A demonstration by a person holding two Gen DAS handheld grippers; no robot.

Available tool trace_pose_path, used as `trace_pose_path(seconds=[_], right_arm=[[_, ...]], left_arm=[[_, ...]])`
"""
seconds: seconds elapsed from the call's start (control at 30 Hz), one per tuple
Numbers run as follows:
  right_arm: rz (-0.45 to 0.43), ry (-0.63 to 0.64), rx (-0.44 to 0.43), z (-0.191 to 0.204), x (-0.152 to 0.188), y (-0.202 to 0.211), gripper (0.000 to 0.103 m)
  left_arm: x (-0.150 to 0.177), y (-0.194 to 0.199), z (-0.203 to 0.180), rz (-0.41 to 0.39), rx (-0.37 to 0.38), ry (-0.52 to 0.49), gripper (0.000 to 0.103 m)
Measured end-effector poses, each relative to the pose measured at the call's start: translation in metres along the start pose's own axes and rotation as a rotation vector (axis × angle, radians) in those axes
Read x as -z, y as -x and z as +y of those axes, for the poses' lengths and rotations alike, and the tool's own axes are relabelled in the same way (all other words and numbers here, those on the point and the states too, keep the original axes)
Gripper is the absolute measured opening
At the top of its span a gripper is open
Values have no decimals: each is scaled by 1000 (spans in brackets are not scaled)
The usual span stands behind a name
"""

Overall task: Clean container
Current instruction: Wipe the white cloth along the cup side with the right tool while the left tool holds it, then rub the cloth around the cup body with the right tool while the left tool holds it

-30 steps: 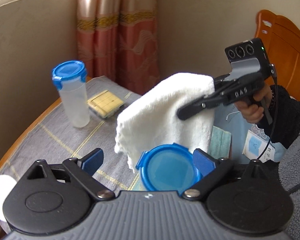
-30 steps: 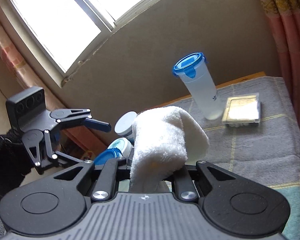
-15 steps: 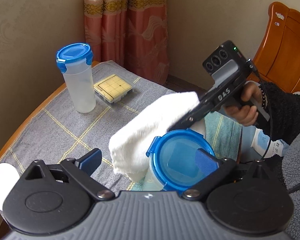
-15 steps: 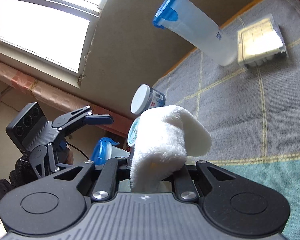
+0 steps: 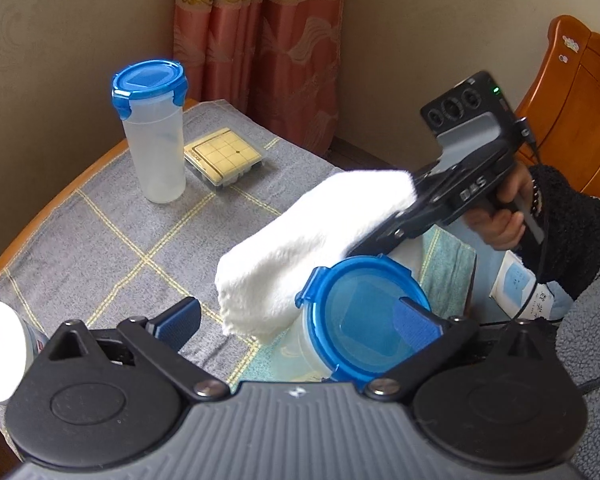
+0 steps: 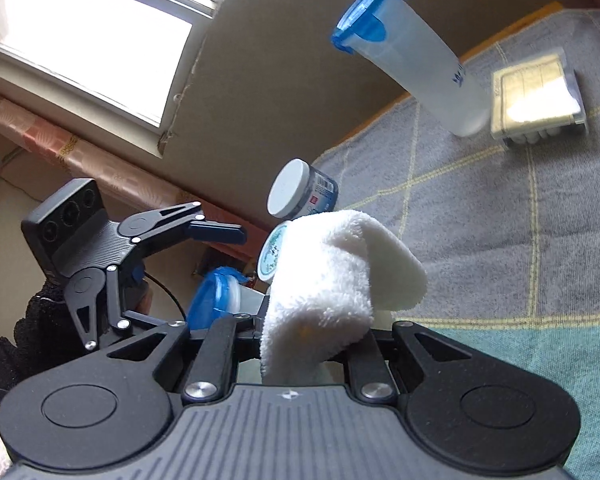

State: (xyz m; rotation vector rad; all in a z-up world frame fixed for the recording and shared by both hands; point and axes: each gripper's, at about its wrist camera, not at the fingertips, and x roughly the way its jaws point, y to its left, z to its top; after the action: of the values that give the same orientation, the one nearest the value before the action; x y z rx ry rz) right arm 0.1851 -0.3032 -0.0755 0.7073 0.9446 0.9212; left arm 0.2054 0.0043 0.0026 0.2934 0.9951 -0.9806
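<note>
Left wrist view: blue-lidded container (image 5: 364,320) sits near, between the spread fingers of the left hand-held gripper (image 5: 296,320), which looks released, above the cloth-covered tabletop (image 5: 112,232). Right hand-held gripper (image 6: 312,344) is clenched on a white towel (image 5: 300,240) lying against the container's far-left side. My read: wiping in progress, so clamp the container first, keep towel contact firm, work around the wall.
</note>
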Motion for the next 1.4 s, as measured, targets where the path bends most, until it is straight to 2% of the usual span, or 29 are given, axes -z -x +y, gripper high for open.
trace_pose_path(seconds=[0.2, 0.4, 0.53, 0.93, 1.03, 1.17, 1.4], right_arm=[[-25, 22, -47, 7, -10, 8, 18], [24, -98, -62, -30, -5, -13, 18], [77, -142, -25, -50, 2, -27, 18], [6, -86, -120, -25, -8, -4, 19], [-28, -90, -175, -21, -14, 5, 19], [-9, -123, -185, -31, -14, -3, 20], [71, -218, -91, -63, 4, -29, 20]], left_arm=[[-1, -1, 2, 19, 15, 11, 103], [-1, -3, 3, 24, 40, 19, 103], [-3, -4, 3, 27, 42, 14, 103], [1, 0, 11, 20, 24, 37, 103], [1, 1, 11, 19, 22, 41, 103], [1, 0, 11, 17, 24, 43, 103], [1, 2, 9, 15, 12, 29, 103]])
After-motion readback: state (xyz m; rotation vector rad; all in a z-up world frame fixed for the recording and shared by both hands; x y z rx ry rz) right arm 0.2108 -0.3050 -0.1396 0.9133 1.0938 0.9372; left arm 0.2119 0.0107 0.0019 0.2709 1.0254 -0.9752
